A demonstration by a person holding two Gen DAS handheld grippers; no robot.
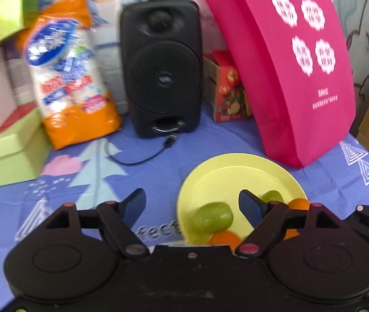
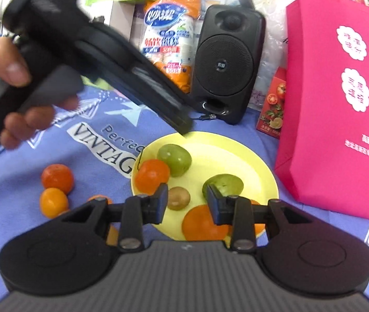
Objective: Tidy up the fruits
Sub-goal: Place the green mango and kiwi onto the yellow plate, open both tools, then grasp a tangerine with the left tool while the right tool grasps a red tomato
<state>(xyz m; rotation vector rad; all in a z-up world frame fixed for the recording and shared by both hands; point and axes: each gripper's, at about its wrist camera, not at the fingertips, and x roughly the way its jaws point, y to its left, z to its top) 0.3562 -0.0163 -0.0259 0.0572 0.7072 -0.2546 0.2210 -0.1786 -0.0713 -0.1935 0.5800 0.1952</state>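
Home: tablecloth (image 2: 106, 135), speaker (image 2: 226, 59), groceries (image 2: 168, 33).

The left wrist camera sits low behind its own gripper (image 1: 190, 205), close over the worktop (image 1: 85, 171), facing the speaker (image 1: 161, 67) at 12 o'clock with the yellow plate (image 1: 226, 171) at 4. The right wrist camera looks down from higher, plate (image 2: 231, 156) dead ahead, left gripper (image 2: 184, 130) crossing from 10 o'clock. Both share plate, speaker (image 2: 226, 62) and pink bag (image 1: 288, 72).

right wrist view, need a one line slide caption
Open right hand-held gripper hovers over a yellow plate of green and orange fruit; three oranges lie on the cloth.
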